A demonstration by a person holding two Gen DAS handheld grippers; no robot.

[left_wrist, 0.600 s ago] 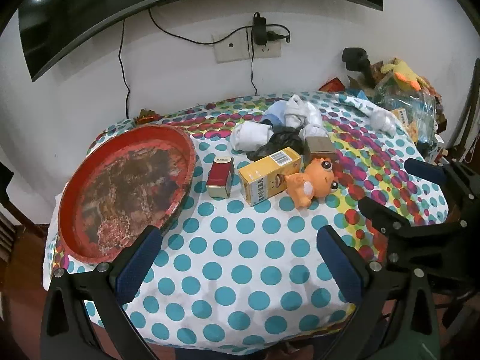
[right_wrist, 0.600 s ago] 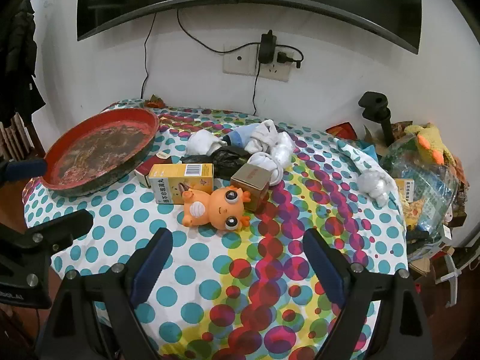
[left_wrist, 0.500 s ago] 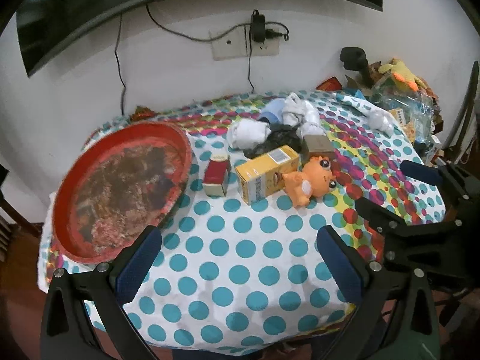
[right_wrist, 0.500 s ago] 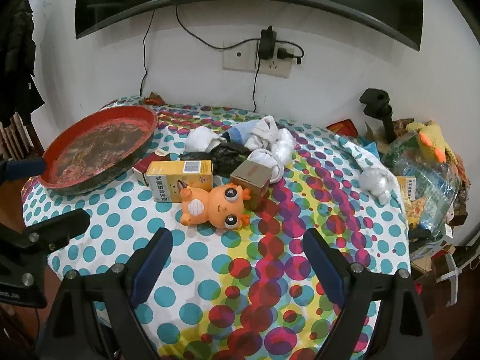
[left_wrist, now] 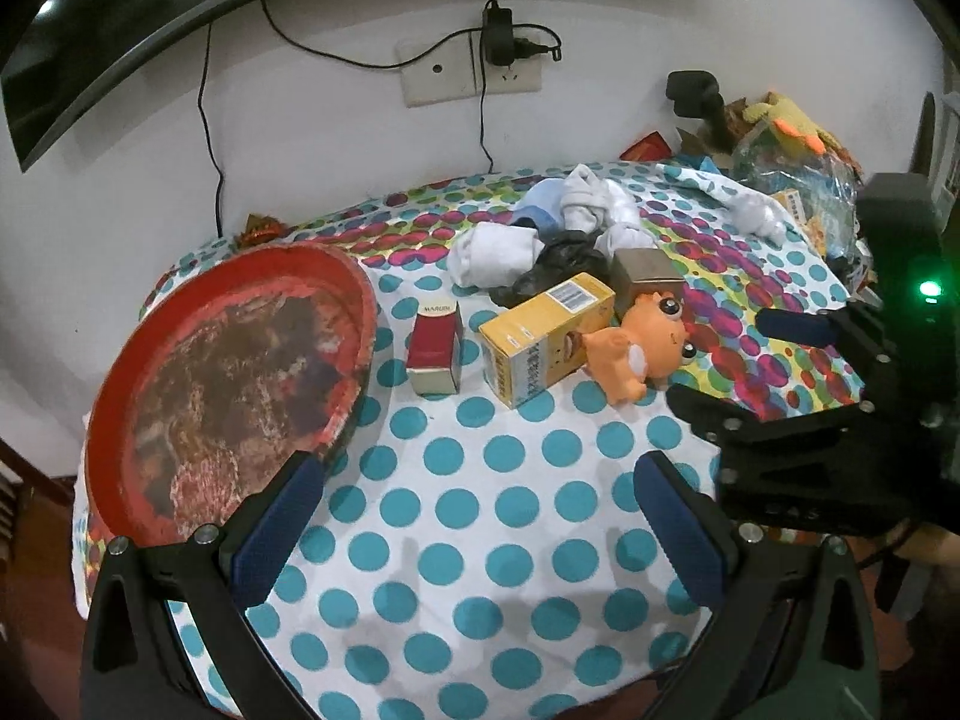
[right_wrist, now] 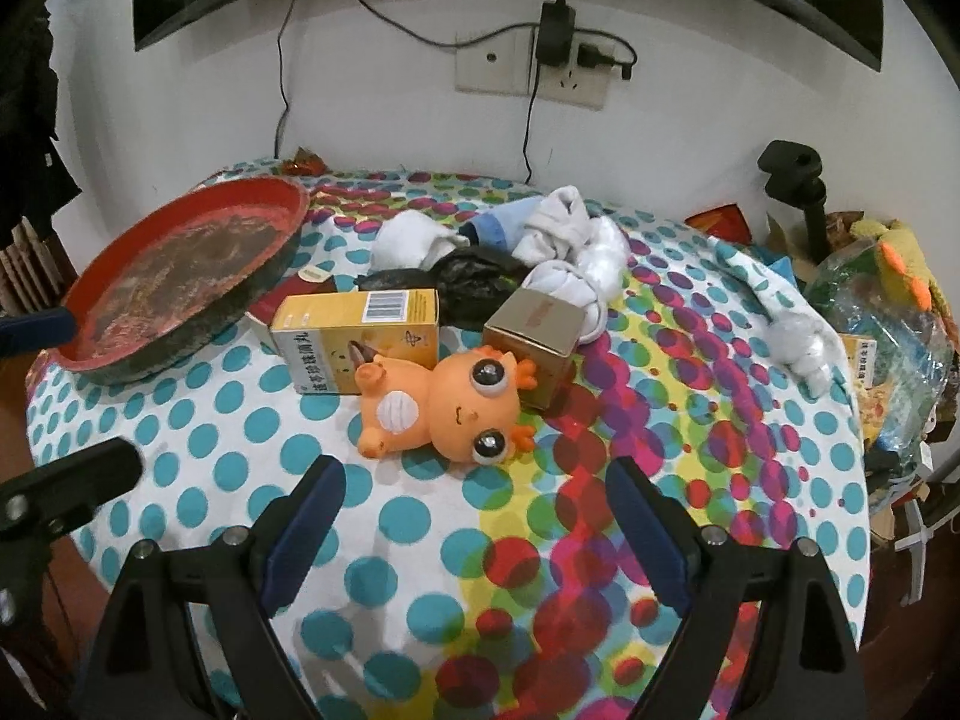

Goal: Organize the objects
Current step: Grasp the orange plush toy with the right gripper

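Both views have drawn nearer the polka-dot-clothed desk (left_wrist: 480, 510); objects lie unmoved. Round red tray (left_wrist: 360, 324), worn and mottled inside, holds nothing loose. Beside it: red box lettered "MARUBI" (left_wrist: 435, 348), yellow barcoded carton (left_wrist: 543, 345), orange rubber toy (right_wrist: 444, 402), gold cardboard box (right_wrist: 534, 336). Left tool (left_wrist: 480, 531) and right tool (right_wrist: 474, 525) gape empty.

So everything sits on a round table (left_wrist: 480, 540) pushed up against the wall. The big tray (left_wrist: 228, 372) takes the left side. Just right of it lies a small carton (left_wrist: 435, 342), then a medicine box (left_wrist: 546, 339) lying on its side, with a toy figure (right_wrist: 444, 402) touching it on the right. A little cube box (right_wrist: 534, 336) sits right behind the toy. A pile of socks (right_wrist: 564, 240) and a bag (right_wrist: 474, 282) lie behind those, toward the wall.
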